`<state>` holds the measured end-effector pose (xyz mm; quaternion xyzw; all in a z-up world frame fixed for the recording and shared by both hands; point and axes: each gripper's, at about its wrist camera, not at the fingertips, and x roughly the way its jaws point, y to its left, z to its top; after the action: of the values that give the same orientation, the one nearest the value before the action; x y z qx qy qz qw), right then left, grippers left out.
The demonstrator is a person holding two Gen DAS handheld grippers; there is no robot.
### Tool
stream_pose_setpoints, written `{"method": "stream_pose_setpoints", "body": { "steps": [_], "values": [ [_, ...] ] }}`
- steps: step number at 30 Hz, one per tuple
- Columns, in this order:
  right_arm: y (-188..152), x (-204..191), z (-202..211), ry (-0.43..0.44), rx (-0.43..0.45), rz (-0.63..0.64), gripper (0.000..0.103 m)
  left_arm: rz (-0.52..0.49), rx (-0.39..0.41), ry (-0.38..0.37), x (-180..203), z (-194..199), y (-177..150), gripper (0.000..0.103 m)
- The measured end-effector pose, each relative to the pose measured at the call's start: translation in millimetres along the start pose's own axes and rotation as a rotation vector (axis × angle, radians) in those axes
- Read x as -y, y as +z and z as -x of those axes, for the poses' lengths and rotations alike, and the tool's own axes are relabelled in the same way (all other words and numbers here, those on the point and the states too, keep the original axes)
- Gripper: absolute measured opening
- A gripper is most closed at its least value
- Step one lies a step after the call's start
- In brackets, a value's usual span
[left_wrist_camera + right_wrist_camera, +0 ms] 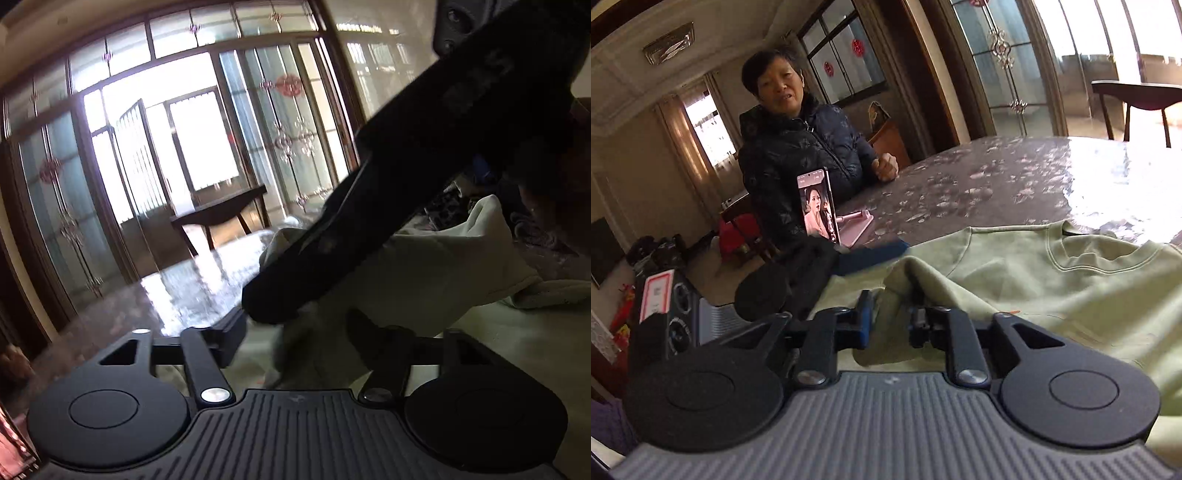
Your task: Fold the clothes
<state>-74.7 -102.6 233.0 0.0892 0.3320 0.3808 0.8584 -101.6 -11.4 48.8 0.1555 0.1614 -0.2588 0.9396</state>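
Item: pale green sweatshirt (1071, 280), ribbed crew neck, soft knit, laid on the glossy floral worktop (1015, 177). Body lies mostly flat, neckline toward the far edge; one portion near the right tool (892, 325) is lifted into a rumpled ridge.

Right tool: jaws drawn close on a fold of the green cloth, which fills the gap between them; judged to be gripping the sweatshirt.

Left tool (295, 328): cloth bunches up between its fingers, but the right finger is in shadow and the other tool's dark body crosses in front; whether it is clamped on the cloth I cannot tell.

Condition: partly gathered, not a finished fold. The raised part could be mid-fold or being opened out to flatten; the views fit either.

Handling note: keep both holds on one layer edge, hold the cloth taut between the two tools, carry low over the worktop, and lay the edge square to the body so no crease is trapped.

Also present: phone on a pink stand (818, 206), blue cloth (871, 258), seated person in a dark jacket (798, 147).
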Motion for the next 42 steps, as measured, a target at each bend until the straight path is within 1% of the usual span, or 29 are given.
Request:
{"method": "stream_pose_setpoints", "body": {
  "steps": [1, 2, 3, 4, 5, 7, 8, 9, 11, 12, 13, 14, 15, 16, 18, 19, 21, 23, 24, 25, 26, 28, 31, 34, 35, 37, 39, 41, 42],
  "values": [
    [5, 5, -1, 0.013, 0.003, -0.008, 0.037, 0.027, -0.011, -0.01, -6, -2, 0, 0.039],
    [8, 10, 3, 0.03, 0.017, -0.011, 0.052, 0.051, -0.015, -0.016, -11, -2, 0, 0.035],
    [10, 13, 12, 0.028, 0.038, -0.003, 0.071, 0.076, -0.019, -0.022, -16, -3, 0, 0.026],
    [11, 16, 21, 0.025, 0.06, 0.006, 0.079, 0.1, -0.023, -0.028, -22, -3, 0, 0.021],
    [13, 18, 30, 0.022, 0.082, 0.014, 0.087, 0.124, -0.027, -0.035, -27, -3, 0, 0.02],
    [10, 23, 59, -0.02, 0.156, 0.049, 0.087, 0.173, -0.035, -0.047, -38, -3, 0, 0.02],
    [3, 24, 77, -0.075, 0.199, 0.072, 0.091, 0.197, -0.039, -0.053, -43, -4, 0, 0.02],
    [-4, 26, 95, -0.132, 0.242, 0.095, 0.101, 0.221, -0.043, -0.059, -48, -4, 0, 0.02],
    [-28, 28, 125, -0.314, 0.301, 0.161, 0.102, 0.274, -0.069, -0.02, -61, -5, -3, 0.021],
    [-42, 29, 133, -0.407, 0.287, 0.201, 0.102, 0.286, -0.075, -0.009, -63, -5, -5, 0.023],
    [-56, 30, 141, -0.501, 0.27, 0.24, 0.102, 0.288, -0.075, -0.009, -62, -4, -7, 0.038],
    [-71, 32, 144, -0.561, 0.237, 0.254, 0.102, 0.29, -0.074, -0.008, -61, -3, -9, 0.053],
    [-86, 34, 146, -0.621, 0.204, 0.266, 0.102, 0.293, -0.074, -0.007, -60, -3, -12, 0.088],
    [-98, 35, 145, -0.636, 0.173, 0.272, 0.102, 0.283, -0.073, -0.014, -58, -1, -14, 0.103],
    [-123, 37, 141, -0.662, 0.11, 0.283, 0.102, 0.234, -0.075, -0.031, -50, 8, -18, 0.103],
    [-131, 37, 138, -0.689, 0.108, 0.297, 0.102, 0.183, -0.082, -0.031, -41, 12, -19, 0.103],
    [-140, 36, 133, -0.777, 0.126, 0.347, 0.102, 0.054, -0.095, -0.024, -22, 13, -22, 0.103],
    [-145, 38, 127, -0.871, 0.149, 0.417, 0.102, -0.065, -0.103, 0.007, 8, 17, -27, 0.103],
    [-148, 39, 124, -0.919, 0.163, 0.455, 0.102, -0.106, -0.12, 0.011, 18, 16, -28, 0.103],
    [-149, 41, 122, -0.944, 0.182, 0.471, 0.102, -0.14, -0.142, 0.005, 23, 12, -29, 0.103],
    [-150, 44, 120, -0.967, 0.178, 0.476, 0.102, -0.174, -0.165, -0.001, 28, 8, -30, 0.103],
    [-145, 51, 108, -1.011, 0.107, 0.501, 0.102, -0.246, -0.207, -0.024, 32, 7, -20, 0.101],
    [-129, 62, 105, -1.001, 0.004, 0.54, 0.102, -0.365, -0.191, -0.035, 29, 15, 19, 0.103],
    [-85, 67, 123, -0.934, -0.001, 0.556, 0.102, -0.429, -0.14, -0.016, 12, 5, 73, 0.103],
    [-62, 70, 127, -0.917, -0.008, 0.561, 0.102, -0.427, -0.122, 0.0, 5, -6, 90, 0.103],
    [-7, 86, 122, -0.888, -0.014, 0.569, 0.102, -0.377, -0.112, 0.002, -12, -36, 120, 0.103],
    [45, 110, 107, -0.862, -0.031, 0.561, 0.102, -0.308, -0.138, -0.005, -27, -67, 139, 0.103],
    [91, 138, 85, -0.837, -0.061, 0.54, 0.102, -0.264, -0.129, -0.02, -31, -77, 140, 0.103],
    [104, 147, 75, -0.85, -0.068, 0.54, 0.102, -0.258, -0.114, -0.046, -30, -74, 135, 0.103]
  ]
}}
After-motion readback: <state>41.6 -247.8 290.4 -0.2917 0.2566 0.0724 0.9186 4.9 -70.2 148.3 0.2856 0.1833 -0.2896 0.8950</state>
